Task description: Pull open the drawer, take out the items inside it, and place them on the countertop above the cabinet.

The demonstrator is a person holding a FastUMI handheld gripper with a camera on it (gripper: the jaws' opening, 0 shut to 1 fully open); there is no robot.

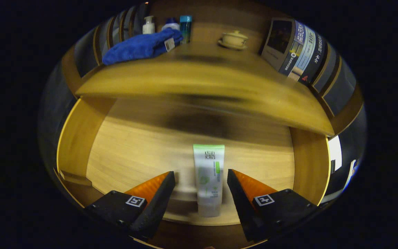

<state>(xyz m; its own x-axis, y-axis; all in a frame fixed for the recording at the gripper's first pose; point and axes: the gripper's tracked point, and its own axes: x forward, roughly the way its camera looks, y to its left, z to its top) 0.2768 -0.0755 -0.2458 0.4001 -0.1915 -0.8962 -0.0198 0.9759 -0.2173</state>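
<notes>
I am looking down into the open drawer (pixel 81 138) with my gripper (pixel 200 181) hanging over its wooden floor; my fingers are standing well apart and pressing on nothing; the tube (pixel 208 180) is lying flat on the drawer floor in the gap between them, touching neither.

The tube's long axis is running straight ahead along my fingers, its flat crimped end pointing away from me toward the back of the drawer and its cap end lying nearest me, between the finger bases; so its narrow width, not its length, is spanning the gap, and I judge that closing across it should meet its two long sides. It is sitting slightly nearer my right finger than my left, so I am expecting to need a small shift to the right before closing; how far above it my tips are riding I cannot tell, since the picture is smeared.

The countertop (pixel 202 74) is lying above and beyond the drawer; a blue towel (pixel 140 46), some bottles (pixel 185 27), a lidded cup (pixel 234 38) and a row of books (pixel 297 52) are already sitting on it, with bare wood between towel and cup.
</notes>
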